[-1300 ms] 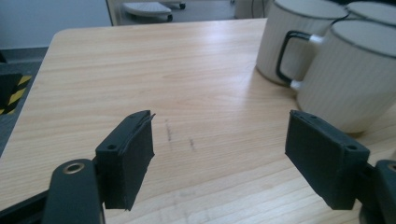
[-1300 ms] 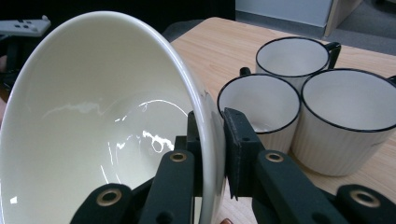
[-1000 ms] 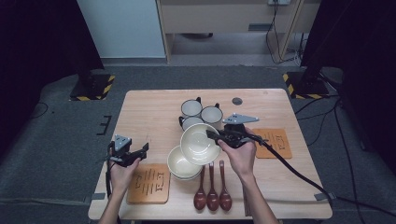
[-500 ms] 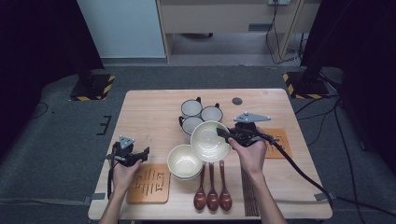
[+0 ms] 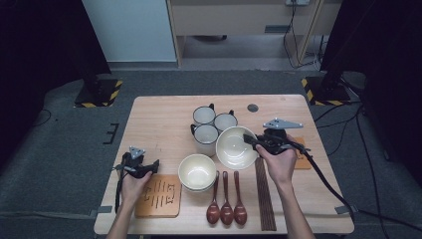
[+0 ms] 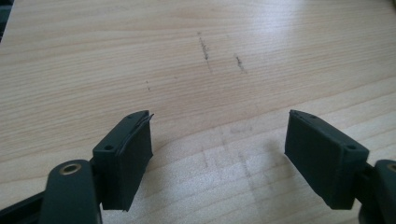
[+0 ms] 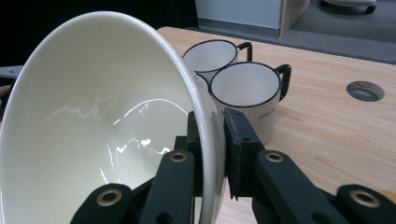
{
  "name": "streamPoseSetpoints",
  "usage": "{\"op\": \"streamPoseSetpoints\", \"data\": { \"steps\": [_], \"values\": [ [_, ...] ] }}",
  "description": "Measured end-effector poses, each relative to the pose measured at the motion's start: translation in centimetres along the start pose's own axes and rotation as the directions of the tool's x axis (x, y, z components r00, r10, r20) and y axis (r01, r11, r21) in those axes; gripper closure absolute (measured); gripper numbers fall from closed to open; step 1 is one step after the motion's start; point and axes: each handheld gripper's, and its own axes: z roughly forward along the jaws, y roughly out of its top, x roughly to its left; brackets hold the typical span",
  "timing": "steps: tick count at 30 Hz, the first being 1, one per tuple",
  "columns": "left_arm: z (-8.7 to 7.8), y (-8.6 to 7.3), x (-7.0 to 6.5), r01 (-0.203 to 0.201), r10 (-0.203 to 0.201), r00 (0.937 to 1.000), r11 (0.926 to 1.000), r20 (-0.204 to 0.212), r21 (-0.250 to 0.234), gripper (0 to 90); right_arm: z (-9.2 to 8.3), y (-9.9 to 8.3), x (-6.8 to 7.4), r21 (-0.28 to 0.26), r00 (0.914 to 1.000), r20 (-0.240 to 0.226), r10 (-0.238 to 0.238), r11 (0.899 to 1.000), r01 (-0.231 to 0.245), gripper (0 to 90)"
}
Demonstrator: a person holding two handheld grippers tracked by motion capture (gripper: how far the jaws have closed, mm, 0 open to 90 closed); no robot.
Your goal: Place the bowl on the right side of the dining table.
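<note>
Bowl (image 7: 93,121), glossy cream, tilted

My left hand-held gripper (image 5: 144,167) hangs low with its jaws spread wide apart. My right hand-held gripper (image 5: 251,142) is clamped tight, forearm reaching forward.

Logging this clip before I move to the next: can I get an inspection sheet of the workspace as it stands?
Surface: wooden table, some dark scuffs.
Job's things: lifted bowl, tilted; stacked bowls beside it.
Clutter: three mugs, three spoons, chopsticks, two mats.
Grippers: right tool clamps the lifted bowl's rim; left tool open over bare wood.
Cables: one trails from the right tool.
Surroundings: grey floor, striped stands.
</note>
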Motion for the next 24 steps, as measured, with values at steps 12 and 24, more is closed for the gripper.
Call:
{"op": "streamPoseSetpoints", "data": {
  "steps": [12,24],
  "values": [
    [0.1,-0.1,0.4,0.032,-0.032,0.9991,0.9993,-0.029,0.017,16.1,-1.2,-0.4,-2.8,-0.019,0.9983,0.051,0.028,0.999,-0.027,81.6],
    [0.2,0.0,0.5,0.056,-0.054,0.9971,0.9977,-0.054,0.038,6.1,-2.3,-1.3,-5.8,-0.026,0.9917,0.109,0.069,0.997,-0.067,81.6]
  ]
}}
